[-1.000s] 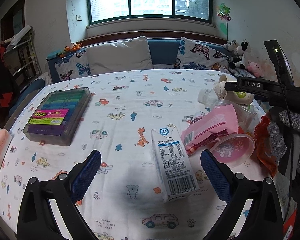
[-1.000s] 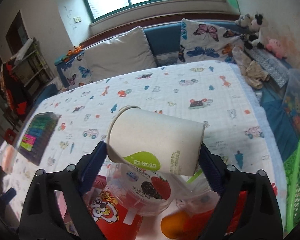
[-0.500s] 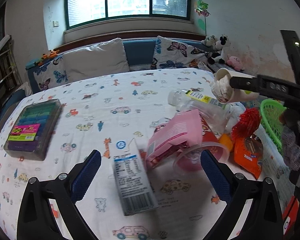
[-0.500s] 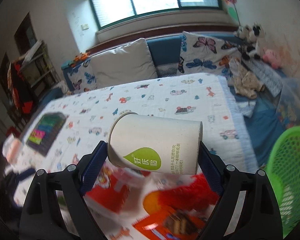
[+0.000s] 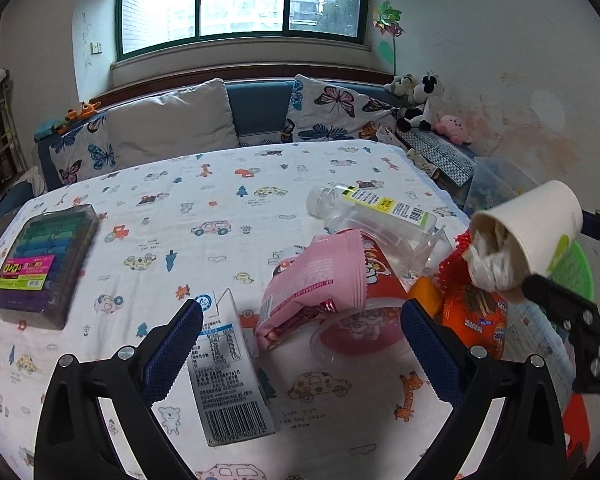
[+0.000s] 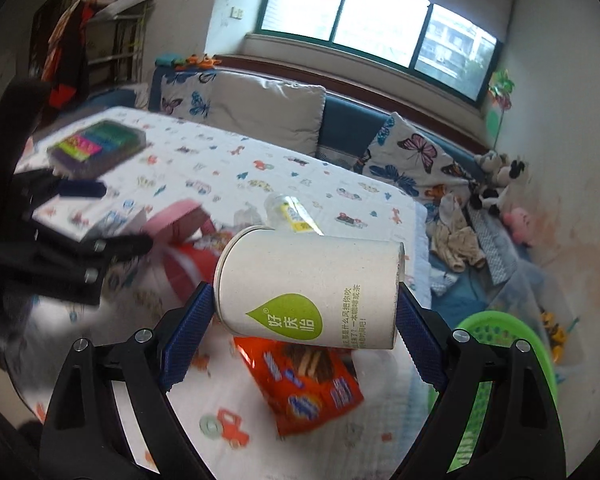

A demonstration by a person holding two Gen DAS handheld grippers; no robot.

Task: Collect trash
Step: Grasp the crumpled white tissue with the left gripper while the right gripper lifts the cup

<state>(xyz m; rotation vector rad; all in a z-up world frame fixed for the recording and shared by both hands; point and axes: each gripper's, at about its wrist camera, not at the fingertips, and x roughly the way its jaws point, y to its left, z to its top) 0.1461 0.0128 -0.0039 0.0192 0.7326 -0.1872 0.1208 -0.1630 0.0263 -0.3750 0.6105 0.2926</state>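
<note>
Now your green basket (image 6: 504,364) sits low to the right of the right gripper (image 6: 304,312), mostly cut off behind its finger. That gripper clamps the paper cup (image 6: 312,284) end to end, long axis crosswise, tissue-stuffed mouth leftward. Your left gripper (image 5: 300,352) hangs wide, holding nothing, above the milk carton (image 5: 228,376).

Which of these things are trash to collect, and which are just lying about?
Trash job: paper cup in right gripper, milk carton, pink snack bag, clear plastic bottle, orange snack bag, green basket.

Lying about: marker case, butterfly pillows, plush toys.
</note>
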